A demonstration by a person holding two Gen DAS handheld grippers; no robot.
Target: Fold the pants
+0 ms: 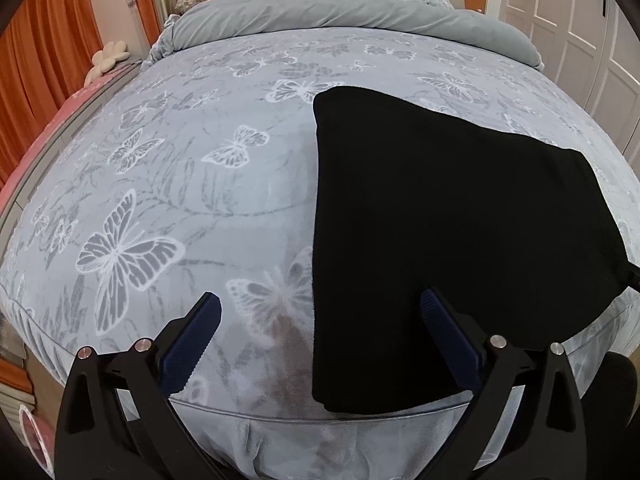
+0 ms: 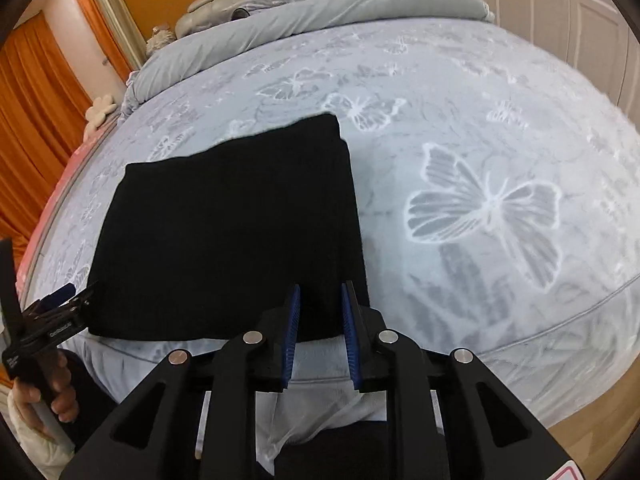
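Note:
The black pants (image 1: 452, 236) lie folded into a flat rectangle on the bed near its front edge. They also show in the right wrist view (image 2: 236, 232). My left gripper (image 1: 320, 304) is wide open and empty above the pants' near left corner. Its right finger (image 1: 444, 328) is over the cloth and its left finger (image 1: 196, 336) is over the bedspread. My right gripper (image 2: 320, 300) is open with a narrow gap, empty, at the pants' near right corner. The left gripper also shows in the right wrist view (image 2: 68, 300), held in a hand.
The bed (image 1: 168, 184) has a pale blue butterfly bedspread. A grey duvet (image 1: 352, 20) is bunched at the headboard. Orange curtains (image 1: 40, 52) hang on the left. White wardrobe doors (image 1: 580, 32) stand on the right. Wooden floor (image 2: 600, 432) shows at the lower right.

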